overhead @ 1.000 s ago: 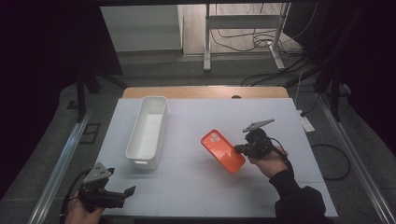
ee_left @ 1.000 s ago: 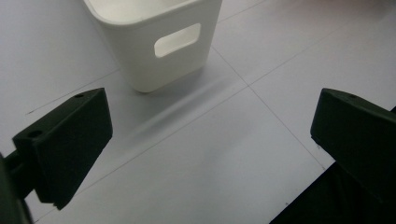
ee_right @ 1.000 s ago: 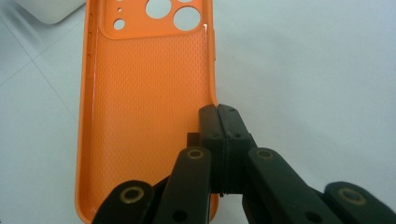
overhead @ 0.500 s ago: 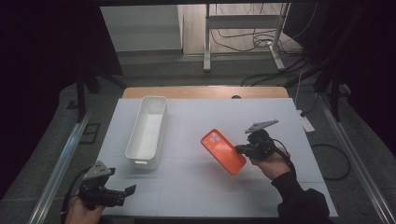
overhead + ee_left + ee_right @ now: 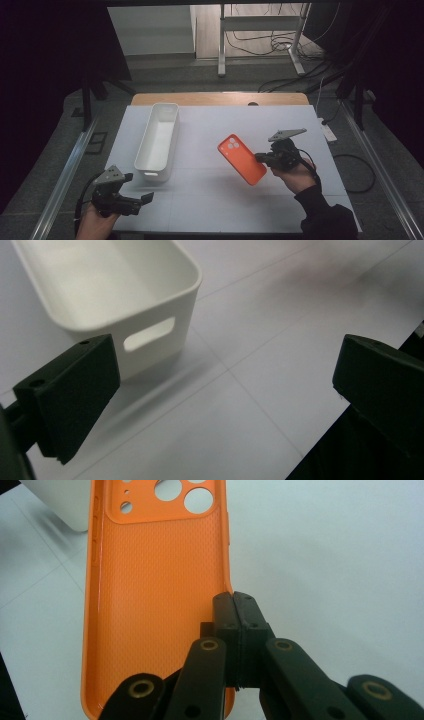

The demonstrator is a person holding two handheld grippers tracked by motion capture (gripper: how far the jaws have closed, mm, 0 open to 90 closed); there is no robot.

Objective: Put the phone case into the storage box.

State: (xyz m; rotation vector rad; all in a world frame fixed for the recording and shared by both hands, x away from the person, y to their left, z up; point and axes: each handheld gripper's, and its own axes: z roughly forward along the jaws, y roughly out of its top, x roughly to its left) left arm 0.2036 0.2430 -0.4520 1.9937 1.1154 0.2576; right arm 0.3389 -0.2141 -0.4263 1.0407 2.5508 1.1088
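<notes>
An orange phone case (image 5: 242,159) with round camera holes is held above the white table, open side up. My right gripper (image 5: 261,158) is shut on its right edge; in the right gripper view the case (image 5: 160,580) runs away from the closed jaws (image 5: 234,602). A long white bin (image 5: 157,137) stands on the left half of the table. My left gripper (image 5: 142,199) hovers near the table's front left corner, open, nothing between its jaws. In the left gripper view the bin's near end with its handle slot (image 5: 149,333) sits just beyond the left jaw.
The white table top (image 5: 220,200) ends in a wooden strip (image 5: 220,98) at the far side. A metal stand (image 5: 260,35) and cables lie on the floor beyond. A white power strip (image 5: 327,132) rests at the table's right edge.
The right gripper has carried the orange case slightly up and toward the table's middle. The left gripper has barely shifted.
</notes>
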